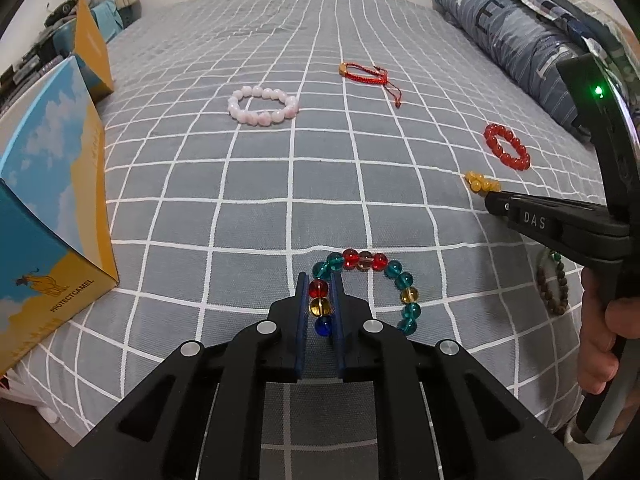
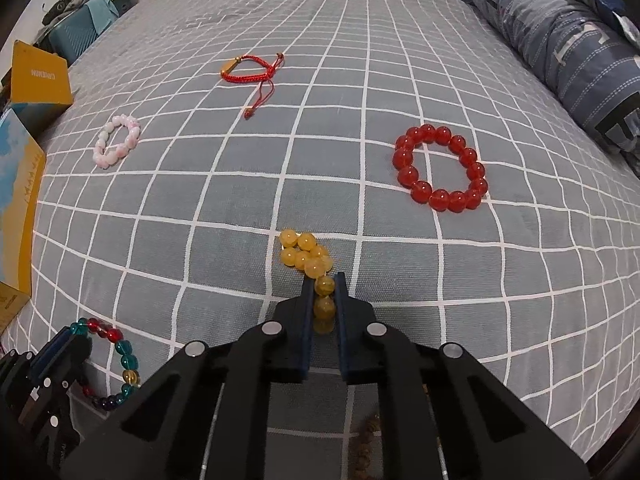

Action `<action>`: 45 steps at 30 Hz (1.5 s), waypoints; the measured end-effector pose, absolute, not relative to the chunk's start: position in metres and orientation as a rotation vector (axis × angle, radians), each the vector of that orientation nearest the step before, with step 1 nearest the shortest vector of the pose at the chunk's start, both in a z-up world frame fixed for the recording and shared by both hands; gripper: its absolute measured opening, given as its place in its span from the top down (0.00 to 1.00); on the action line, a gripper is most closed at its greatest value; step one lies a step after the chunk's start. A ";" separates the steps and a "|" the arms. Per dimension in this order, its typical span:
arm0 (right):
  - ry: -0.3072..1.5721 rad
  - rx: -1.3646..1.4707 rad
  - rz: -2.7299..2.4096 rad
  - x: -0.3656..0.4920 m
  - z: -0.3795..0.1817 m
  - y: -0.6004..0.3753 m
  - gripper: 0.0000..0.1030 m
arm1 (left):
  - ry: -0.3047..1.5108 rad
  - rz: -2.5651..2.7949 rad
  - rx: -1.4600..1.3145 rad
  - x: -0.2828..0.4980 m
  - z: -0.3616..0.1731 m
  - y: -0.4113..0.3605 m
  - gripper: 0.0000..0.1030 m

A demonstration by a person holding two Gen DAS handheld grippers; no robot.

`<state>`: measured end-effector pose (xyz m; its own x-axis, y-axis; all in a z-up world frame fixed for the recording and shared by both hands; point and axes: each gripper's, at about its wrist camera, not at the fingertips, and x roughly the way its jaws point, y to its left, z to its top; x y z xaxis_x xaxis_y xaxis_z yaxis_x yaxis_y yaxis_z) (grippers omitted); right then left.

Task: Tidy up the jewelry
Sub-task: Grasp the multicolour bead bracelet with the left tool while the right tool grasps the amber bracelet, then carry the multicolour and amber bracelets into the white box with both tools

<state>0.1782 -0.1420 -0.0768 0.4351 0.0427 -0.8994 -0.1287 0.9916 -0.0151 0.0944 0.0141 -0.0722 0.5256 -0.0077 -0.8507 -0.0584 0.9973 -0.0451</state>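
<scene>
My left gripper [image 1: 320,282] is shut on the near-left side of a multicolour glass bead bracelet [image 1: 394,270] lying on the grey checked bedspread [image 1: 256,184]. My right gripper [image 2: 324,282] is shut on a yellow bead bracelet [image 2: 306,254], which is bunched up ahead of the fingertips; it also shows in the left wrist view [image 1: 482,182]. A red bead bracelet [image 2: 440,168] lies ahead to the right, a pink bead bracelet [image 2: 118,140] far left, and a red cord bracelet [image 2: 252,68] at the back.
A blue and yellow box [image 1: 48,208] stands at the bed's left edge, with a second yellow box [image 1: 92,48] behind it. A folded blue striped quilt [image 2: 560,40] lies along the right. A dark wooden bead bracelet [image 1: 554,284] lies near the right hand.
</scene>
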 end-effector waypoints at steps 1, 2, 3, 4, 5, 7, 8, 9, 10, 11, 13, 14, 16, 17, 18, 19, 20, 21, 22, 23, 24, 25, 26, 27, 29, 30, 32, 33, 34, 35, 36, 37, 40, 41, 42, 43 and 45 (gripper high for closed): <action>1.113 -0.083 0.106 0.177 -0.076 -0.142 0.91 | 1.013 0.029 -0.073 0.094 -0.071 0.014 0.90; 1.110 -0.082 0.105 0.177 -0.075 -0.142 0.91 | 1.007 0.028 -0.077 0.093 -0.070 0.014 0.90; 1.106 -0.082 0.105 0.176 -0.075 -0.142 0.91 | 1.005 0.027 -0.081 0.093 -0.069 0.014 0.90; 1.103 -0.081 0.105 0.175 -0.074 -0.142 0.91 | 1.001 0.025 -0.084 0.092 -0.068 0.015 0.90; 1.100 -0.080 0.105 0.175 -0.073 -0.141 0.91 | 0.997 0.022 -0.089 0.092 -0.067 0.015 0.90; 1.094 -0.079 0.104 0.174 -0.071 -0.141 0.91 | 0.997 0.017 -0.095 0.092 -0.066 0.015 0.90; 1.091 -0.079 0.103 0.174 -0.071 -0.141 0.91 | 0.994 0.014 -0.105 0.092 -0.064 0.016 0.91; 1.090 -0.079 0.101 0.174 -0.070 -0.141 0.91 | 0.992 0.010 -0.109 0.092 -0.063 0.017 0.91; 1.087 -0.078 0.101 0.174 -0.069 -0.141 0.91 | 0.989 -0.001 -0.114 0.091 -0.061 0.016 0.91; 1.085 -0.077 0.101 0.174 -0.069 -0.141 0.91 | 0.986 -0.006 -0.118 0.091 -0.060 0.016 0.91; 1.079 -0.077 0.101 0.173 -0.067 -0.141 0.91 | 0.978 -0.011 -0.117 0.091 -0.057 0.015 0.91; 1.076 -0.075 0.101 0.173 -0.066 -0.141 0.91 | 0.974 -0.014 -0.118 0.090 -0.055 0.014 0.91; 1.067 -0.073 0.102 0.172 -0.064 -0.141 0.91 | 0.972 -0.022 -0.124 0.091 -0.052 0.014 0.91; 1.063 -0.070 0.101 0.172 -0.062 -0.141 0.91 | 0.968 -0.025 -0.125 0.091 -0.051 0.014 0.91; 1.060 -0.068 0.100 0.172 -0.062 -0.142 0.91 | 0.962 -0.026 -0.126 0.090 -0.048 0.014 0.91; 1.053 -0.065 0.100 0.171 -0.060 -0.141 0.91 | 0.956 -0.028 -0.128 0.090 -0.047 0.014 0.91; 1.046 -0.063 0.101 0.170 -0.058 -0.141 0.91 | 0.948 -0.029 -0.129 0.089 -0.044 0.014 0.91; 1.041 -0.061 0.102 0.170 -0.056 -0.141 0.91 | 0.941 -0.030 -0.130 0.088 -0.042 0.014 0.91; 1.036 -0.059 0.103 0.169 -0.055 -0.140 0.91 | 0.934 -0.032 -0.132 0.088 -0.039 0.014 0.91; 1.030 -0.057 0.104 0.168 -0.053 -0.140 0.91 | 0.925 -0.031 -0.133 0.088 -0.036 0.014 0.91; 1.024 -0.055 0.105 0.168 -0.052 -0.140 0.91 | 0.920 -0.031 -0.133 0.088 -0.034 0.014 0.91; 1.016 -0.053 0.105 0.168 -0.049 -0.140 0.91 | 0.912 -0.031 -0.135 0.088 -0.031 0.015 0.91; 1.006 -0.051 0.106 0.167 -0.047 -0.139 0.91 | 0.905 -0.029 -0.135 0.089 -0.029 0.015 0.91; 1.001 -0.050 0.106 0.166 -0.045 -0.139 0.91 | 0.896 -0.019 -0.127 0.089 -0.026 0.016 0.91; 0.987 -0.045 0.109 0.165 -0.041 -0.140 0.91 | 0.864 0.010 -0.108 0.088 -0.019 0.016 0.91; 0.981 -0.044 0.110 0.165 -0.040 -0.140 0.91 | 0.856 0.010 -0.108 0.089 -0.016 0.017 0.91; 0.969 -0.044 0.111 0.163 -0.036 -0.139 0.91 | 0.844 0.008 -0.110 0.090 -0.010 0.018 0.91; 0.964 -0.046 0.112 0.163 -0.035 -0.138 0.91 | 0.835 0.010 -0.110 0.090 -0.007 0.019 0.91; 0.956 -0.048 0.112 0.162 -0.033 -0.137 0.91 | 0.828 0.012 -0.110 0.091 -0.005 0.020 0.91; 0.946 -0.044 0.114 0.162 -0.030 -0.136 0.91 | 0.815 0.014 -0.109 0.090 -0.001 0.021 0.91; 0.941 -0.043 0.116 0.162 -0.029 -0.136 0.91 | 0.802 0.018 -0.106 0.090 0.002 0.022 0.91; 0.930 -0.043 0.118 0.161 -0.026 -0.135 0.91 | 0.788 0.023 -0.101 0.090 0.005 0.023 0.91; 0.900 -0.035 0.117 0.159 -0.020 -0.132 0.91 | 0.723 0.023 -0.104 0.085 0.017 0.026 0.91; 0.891 -0.034 0.116 0.158 -0.018 -0.131 0.91 | 0.704 0.032 -0.105 0.084 0.020 0.028 0.91; 0.882 -0.034 0.117 0.158 -0.016 -0.130 0.91 | 0.693 0.040 -0.108 0.084 0.023 0.030 0.91; 0.873 -0.034 0.118 0.157 -0.015 -0.128 0.91 | 0.685 0.045 -0.113 0.083 0.025 0.032 0.91; 0.859 -0.031 0.117 0.156 -0.013 -0.127 0.91 | 0.679 0.057 -0.115 0.084 0.027 0.037 0.91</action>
<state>0.1562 -0.1269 -0.0125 0.6470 0.0898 -0.7572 -0.1151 0.9932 0.0194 0.0838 0.0368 0.0272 0.7772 0.0151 -0.6291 -0.0898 0.9921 -0.0871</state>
